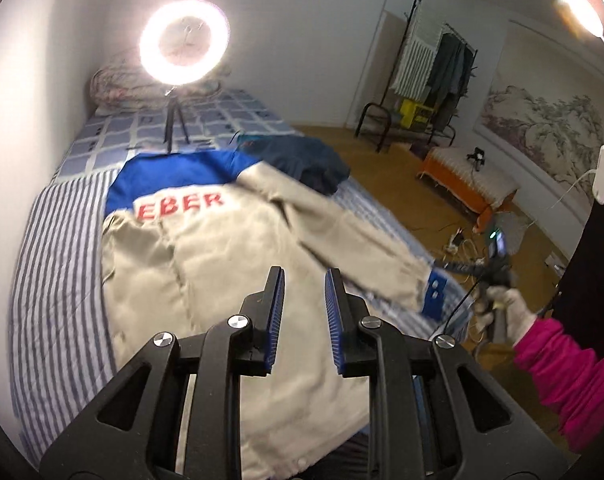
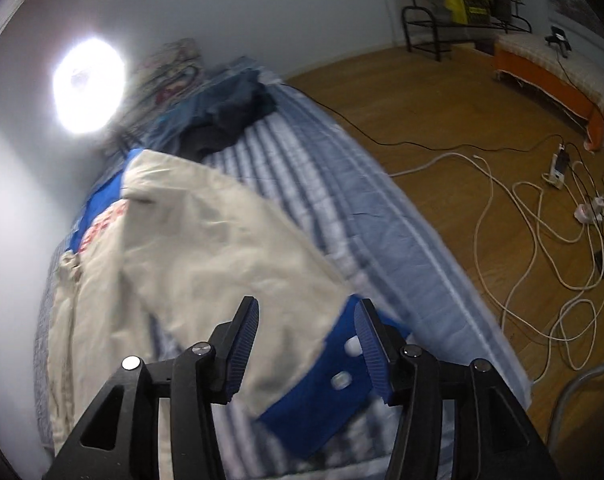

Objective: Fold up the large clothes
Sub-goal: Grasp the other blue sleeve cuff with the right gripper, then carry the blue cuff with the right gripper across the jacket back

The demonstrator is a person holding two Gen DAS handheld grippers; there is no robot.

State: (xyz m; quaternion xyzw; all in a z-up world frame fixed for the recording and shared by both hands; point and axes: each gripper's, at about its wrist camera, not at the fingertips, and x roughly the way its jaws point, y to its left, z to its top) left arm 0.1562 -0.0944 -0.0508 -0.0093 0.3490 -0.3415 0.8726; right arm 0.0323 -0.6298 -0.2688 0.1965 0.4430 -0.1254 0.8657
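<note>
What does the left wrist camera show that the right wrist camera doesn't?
Only the left wrist view shows the person's white-gloved hand, the pink sleeve and the landscape wall painting. Only the right wrist view shows the right tongs open around the blue buttoned cuff. Both show the beige and blue jacket on the striped bed sheet and the glowing ring light.

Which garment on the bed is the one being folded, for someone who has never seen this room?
Start at the bed with the striped sheet, below the ring light. Spread flat across it is a beige jacket with a blue yoke, red lettering and blue cuffs with white snaps. The only other garment, a dark navy heap beyond its sleeve, is crumpled and plain.
</note>
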